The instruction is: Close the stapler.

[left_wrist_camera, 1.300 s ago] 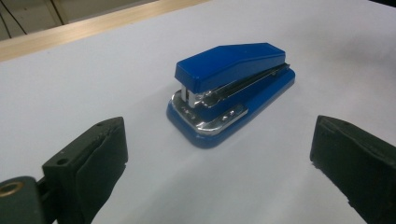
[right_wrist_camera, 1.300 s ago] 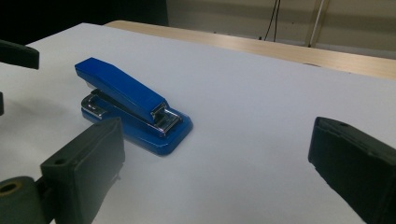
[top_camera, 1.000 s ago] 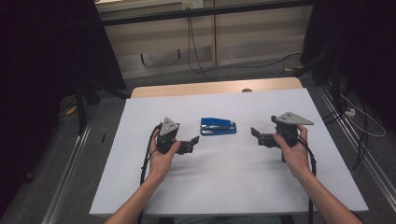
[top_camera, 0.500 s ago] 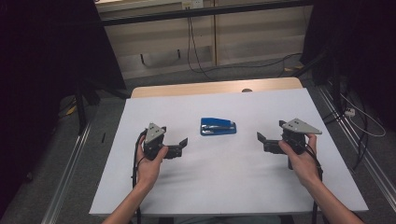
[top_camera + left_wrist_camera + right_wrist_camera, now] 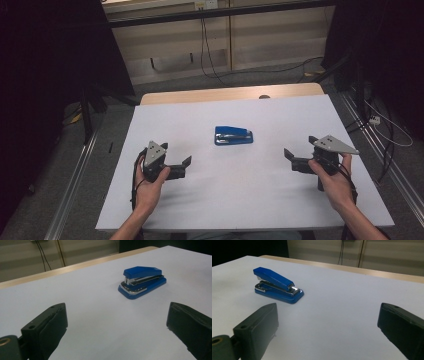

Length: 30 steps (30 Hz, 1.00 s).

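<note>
Blue stapler (image 5: pixel 233 135), long axis three-to-nine, lies at one o'clock from the nearer left gripper (image 5: pixel 183 166); right gripper (image 5: pixel 292 158) farther; both jaws apart.

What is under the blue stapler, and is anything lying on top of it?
The stapler sits flat on the white sheet that covers the table. Nothing lies on top of it. Its base hides the patch of sheet directly below, so I cannot see whether anything is there.
</note>
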Tool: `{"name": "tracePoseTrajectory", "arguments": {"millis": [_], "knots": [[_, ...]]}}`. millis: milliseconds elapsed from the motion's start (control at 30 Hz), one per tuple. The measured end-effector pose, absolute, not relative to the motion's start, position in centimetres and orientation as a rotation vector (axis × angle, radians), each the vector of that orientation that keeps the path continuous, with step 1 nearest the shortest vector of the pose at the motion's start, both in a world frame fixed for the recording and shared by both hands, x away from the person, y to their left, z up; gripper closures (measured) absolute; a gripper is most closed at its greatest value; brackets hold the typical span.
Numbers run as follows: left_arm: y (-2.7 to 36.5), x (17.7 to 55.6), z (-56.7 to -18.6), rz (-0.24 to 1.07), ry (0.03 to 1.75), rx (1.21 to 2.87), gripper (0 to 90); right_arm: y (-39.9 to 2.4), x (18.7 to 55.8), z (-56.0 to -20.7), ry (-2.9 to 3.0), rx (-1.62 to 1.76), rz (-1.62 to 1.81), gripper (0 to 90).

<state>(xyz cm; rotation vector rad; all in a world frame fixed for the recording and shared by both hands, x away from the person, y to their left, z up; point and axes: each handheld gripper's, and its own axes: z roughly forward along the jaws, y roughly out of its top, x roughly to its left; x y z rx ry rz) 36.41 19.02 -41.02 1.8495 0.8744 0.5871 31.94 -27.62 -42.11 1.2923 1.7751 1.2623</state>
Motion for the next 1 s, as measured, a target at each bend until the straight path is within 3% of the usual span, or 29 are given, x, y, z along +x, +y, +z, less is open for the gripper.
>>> {"name": "tracePoseTrajectory", "arguments": {"millis": [367,1000], "knots": [[21.1,33.8,-41.2,0.554,0.926,1.818,3.4,-28.7,30.0,-42.5,1.727,1.311,1.279,3.1],[24.3,31.4,-42.0,0.614,0.992,1.796,3.4,-29.4,27.5,-42.9,1.699,1.291,1.253,2.8]]}}
